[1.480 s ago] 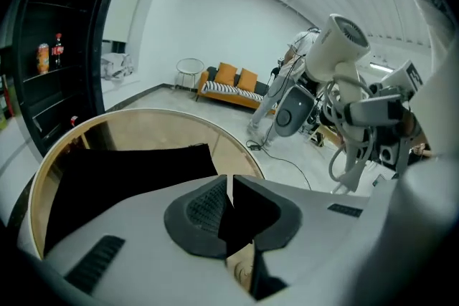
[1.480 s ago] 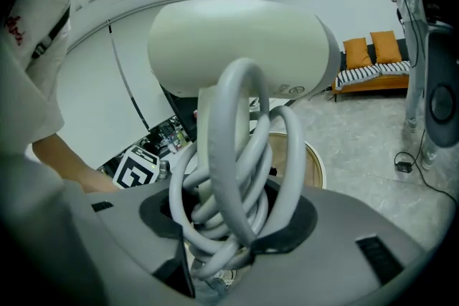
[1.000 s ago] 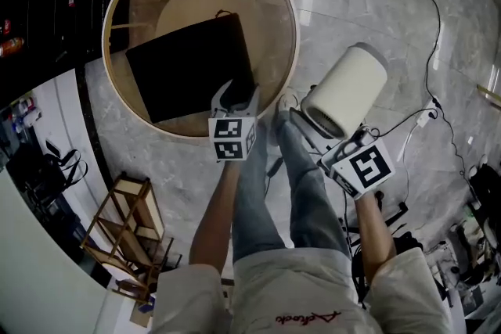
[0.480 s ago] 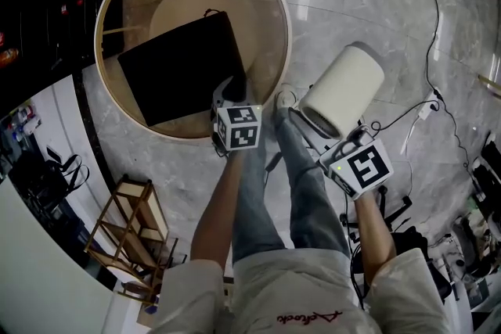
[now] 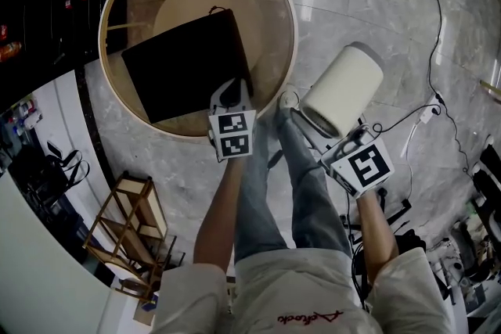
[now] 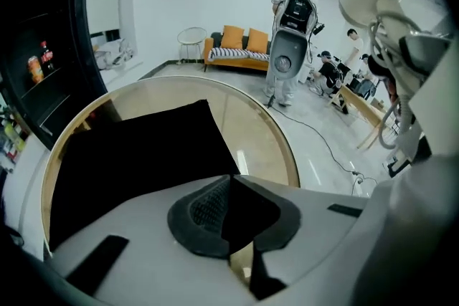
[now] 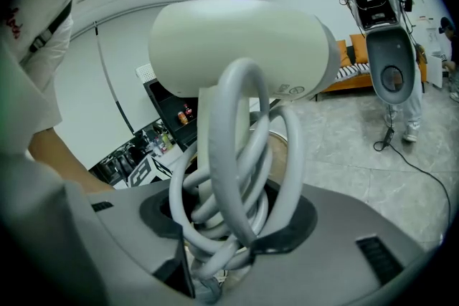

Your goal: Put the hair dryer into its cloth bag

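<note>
Left hand-held gripper [image 5: 232, 92] pressed together on the lower right corner of the black cloth bag [image 5: 184, 62], black fabric caught between the pads. Bag lying flat at upper left of the head view on the round glass bench [image 5: 293, 27]. Right hand-held gripper [image 5: 317, 127] clamped round the handle and looped cord [image 7: 240, 154] of the white hair dryer [image 5: 344, 87], held off the bench at right of centre, apart from the bag.

Likely trouble:
- Pinching both layers of cloth at once, so keeping the mouth closed; no opening visible from here, so unclear which edge to lift.
- Dragging the whole light bag over smooth glass instead of spreading it.
- Losing a cord loop from the grip and snagging it on the hem.
- Pulling the thin corner bite free under the dryer's weight.

Writing: nothing surely readable. Red script on the shirt [image 5: 305, 317] at bottom centre, too distorted; small grey print [image 7: 290, 89] on the dryer body, too small; only square markers on the cubes [image 5: 232, 134].
</note>
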`<action>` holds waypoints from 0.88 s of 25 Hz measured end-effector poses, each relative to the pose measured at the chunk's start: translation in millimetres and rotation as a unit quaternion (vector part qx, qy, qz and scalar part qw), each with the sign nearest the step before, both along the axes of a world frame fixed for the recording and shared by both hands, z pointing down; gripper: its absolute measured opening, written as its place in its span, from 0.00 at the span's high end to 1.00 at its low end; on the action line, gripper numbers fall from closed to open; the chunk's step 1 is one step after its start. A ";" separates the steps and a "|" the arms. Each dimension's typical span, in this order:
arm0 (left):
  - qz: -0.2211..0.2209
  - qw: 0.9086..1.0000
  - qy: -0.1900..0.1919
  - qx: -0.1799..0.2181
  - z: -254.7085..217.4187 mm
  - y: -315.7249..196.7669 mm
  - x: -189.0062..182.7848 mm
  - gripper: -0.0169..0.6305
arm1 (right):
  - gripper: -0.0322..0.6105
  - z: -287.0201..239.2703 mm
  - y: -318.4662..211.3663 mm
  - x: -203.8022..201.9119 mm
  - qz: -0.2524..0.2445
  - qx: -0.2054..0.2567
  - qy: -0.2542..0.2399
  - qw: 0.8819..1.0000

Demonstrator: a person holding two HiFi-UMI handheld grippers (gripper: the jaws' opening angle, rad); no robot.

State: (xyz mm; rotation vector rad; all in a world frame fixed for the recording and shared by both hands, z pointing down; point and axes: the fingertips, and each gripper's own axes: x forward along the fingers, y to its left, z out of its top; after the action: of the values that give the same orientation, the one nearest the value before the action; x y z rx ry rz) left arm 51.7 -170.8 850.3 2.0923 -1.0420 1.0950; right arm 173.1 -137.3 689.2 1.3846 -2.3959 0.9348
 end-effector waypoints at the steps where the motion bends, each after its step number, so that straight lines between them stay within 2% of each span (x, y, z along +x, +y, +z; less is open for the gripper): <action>1: -0.005 1.000 0.004 0.009 -6.0 -1.2 -2.7 0.92 | 0.58 2.9 1.1 -0.8 -0.006 -0.005 0.004 1.000; 8: -0.042 0.995 0.030 0.079 -47.9 -1.4 -23.7 0.92 | 0.58 15.0 -3.6 -12.9 -0.037 -0.002 0.009 0.999; 12: -0.053 0.992 0.043 0.105 -66.3 0.3 -30.1 0.92 | 0.58 30.5 -0.5 -22.0 -0.079 -0.010 0.033 0.996; 17: -0.070 0.989 0.057 0.113 -73.0 3.8 -41.0 0.92 | 0.58 53.1 4.1 -38.6 -0.150 -0.029 0.071 0.986; 22: -0.076 0.987 0.067 0.125 -78.4 0.7 -49.7 0.92 | 0.58 76.0 6.5 -54.8 -0.221 -0.048 0.108 0.968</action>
State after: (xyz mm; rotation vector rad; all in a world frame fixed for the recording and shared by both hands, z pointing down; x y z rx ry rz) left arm 2.0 -170.1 771.8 2.2010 -1.3027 0.7720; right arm 118.3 -130.9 765.2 0.8158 -2.3136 0.7248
